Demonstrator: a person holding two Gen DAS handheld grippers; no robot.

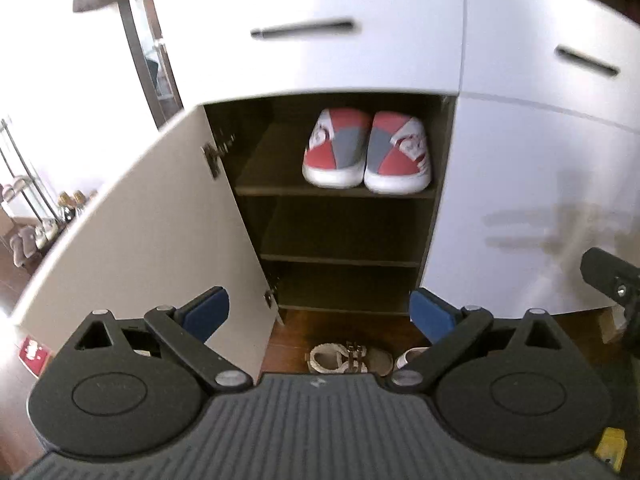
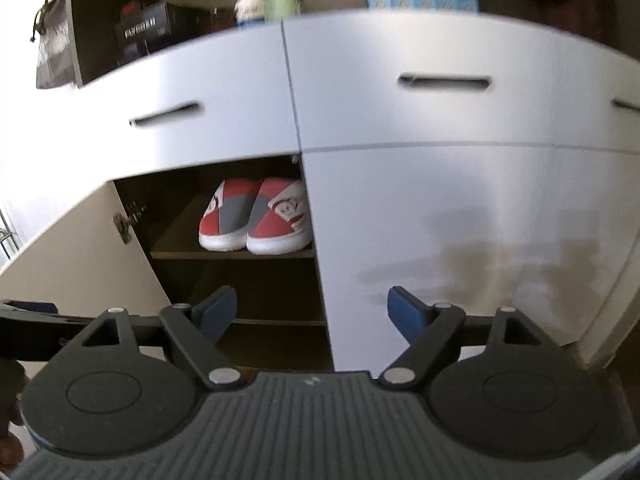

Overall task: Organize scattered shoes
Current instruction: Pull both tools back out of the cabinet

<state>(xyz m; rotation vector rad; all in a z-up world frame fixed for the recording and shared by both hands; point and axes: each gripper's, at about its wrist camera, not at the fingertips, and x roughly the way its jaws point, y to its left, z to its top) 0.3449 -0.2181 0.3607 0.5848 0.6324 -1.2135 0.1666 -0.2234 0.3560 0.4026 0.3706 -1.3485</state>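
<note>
White cabinet (image 1: 520, 184) open, red slippers (image 1: 366, 152) shelved, both grippers' jaws spread wide, empty.

Below the left tool (image 1: 319, 316), its body hides part of the sandals (image 1: 350, 358) on the floor. Above the right tool (image 2: 310, 312), the cabinet's closed door (image 2: 460, 248) cuts off the right slipper (image 2: 280, 218), and the bottles (image 2: 268, 2) are too blurred to read.

Red-grey-white slippers (image 1: 366, 152), paired side by side, toes outward, on top cabinet shelf (image 1: 276, 190). Beige sandals (image 1: 350, 358) lie on floor below the open cabinet.
</note>
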